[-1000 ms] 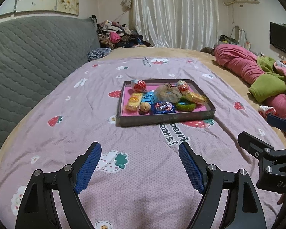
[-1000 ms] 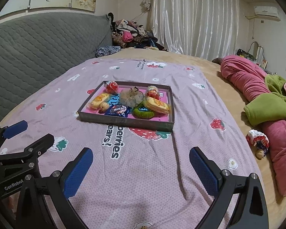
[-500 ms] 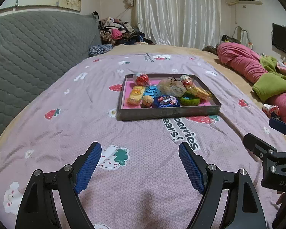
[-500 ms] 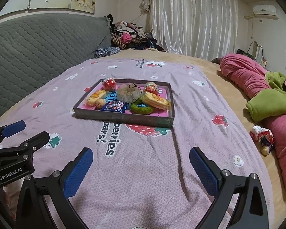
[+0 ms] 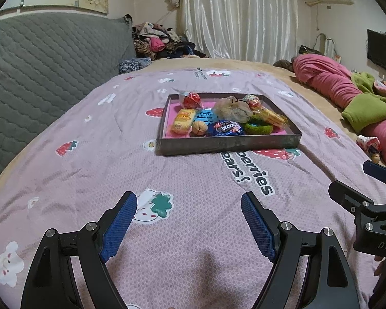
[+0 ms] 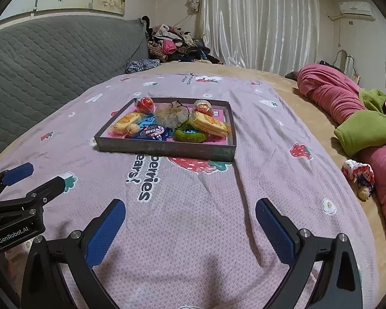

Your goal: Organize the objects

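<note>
A shallow grey tray [image 5: 229, 145] with a pink floor sits on the pink strawberry-print bedspread; it also shows in the right wrist view [image 6: 164, 150]. It holds yellow snack packs [image 5: 184, 121], a blue cookie pack [image 5: 226, 128], a green scrunchie [image 5: 258, 128], a beige scrunchie [image 5: 231, 110], a walnut [image 5: 199, 128] and red wrapped balls [image 5: 191, 100]. My left gripper [image 5: 189, 221] is open and empty, well short of the tray. My right gripper [image 6: 190, 228] is open and empty, also short of it.
A small doll [image 6: 359, 177] lies at the bedspread's right edge beside rolled pink and green blankets [image 6: 357, 118]. A grey quilted headboard [image 5: 38, 59] runs along the left. A clothes pile [image 5: 162, 43] lies at the far end.
Both grippers have moved forward toward the tray, which looks nearer and larger. Both stay open and empty.
</note>
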